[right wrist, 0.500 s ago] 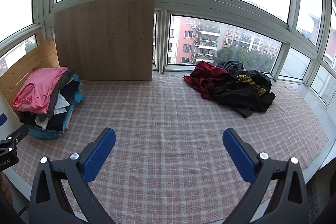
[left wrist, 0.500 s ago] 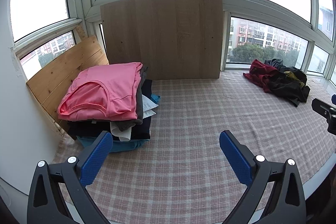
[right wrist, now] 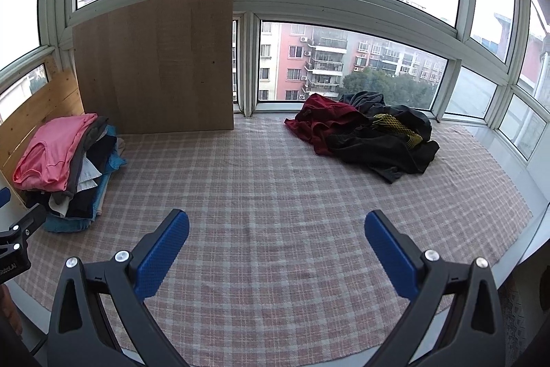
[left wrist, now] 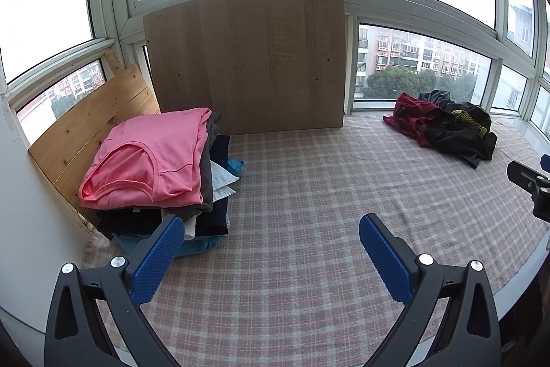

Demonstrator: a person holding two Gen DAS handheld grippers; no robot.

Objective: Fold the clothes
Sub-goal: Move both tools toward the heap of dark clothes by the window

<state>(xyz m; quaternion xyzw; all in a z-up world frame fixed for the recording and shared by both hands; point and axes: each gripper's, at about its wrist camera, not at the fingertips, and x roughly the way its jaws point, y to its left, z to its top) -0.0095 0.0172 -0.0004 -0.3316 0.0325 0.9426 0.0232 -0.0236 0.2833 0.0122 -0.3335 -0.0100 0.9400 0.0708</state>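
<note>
A stack of folded clothes (left wrist: 161, 181) (right wrist: 65, 174) with a pink top (left wrist: 151, 157) uppermost sits at the left on the plaid cloth (left wrist: 309, 212). At the far right lies a crumpled heap of dark red and black garments (left wrist: 443, 122) (right wrist: 367, 136). My left gripper (left wrist: 271, 233) hangs open above the cloth, just right of the folded stack, holding nothing. Over the middle of the cloth my right gripper (right wrist: 276, 226) is open and empty too, well short of the heap. Its tip shows at the right edge of the left wrist view.
A tall wooden board (left wrist: 251, 64) leans on the window behind the stack. A pine plank panel (left wrist: 86, 133) stands at the left wall. Window frames ring the platform; its front edge (left wrist: 515, 267) drops off at the right.
Both views have shifted slightly. The left gripper has edged forward and right. The right gripper has turned a little to the left. Both stay open and empty.
</note>
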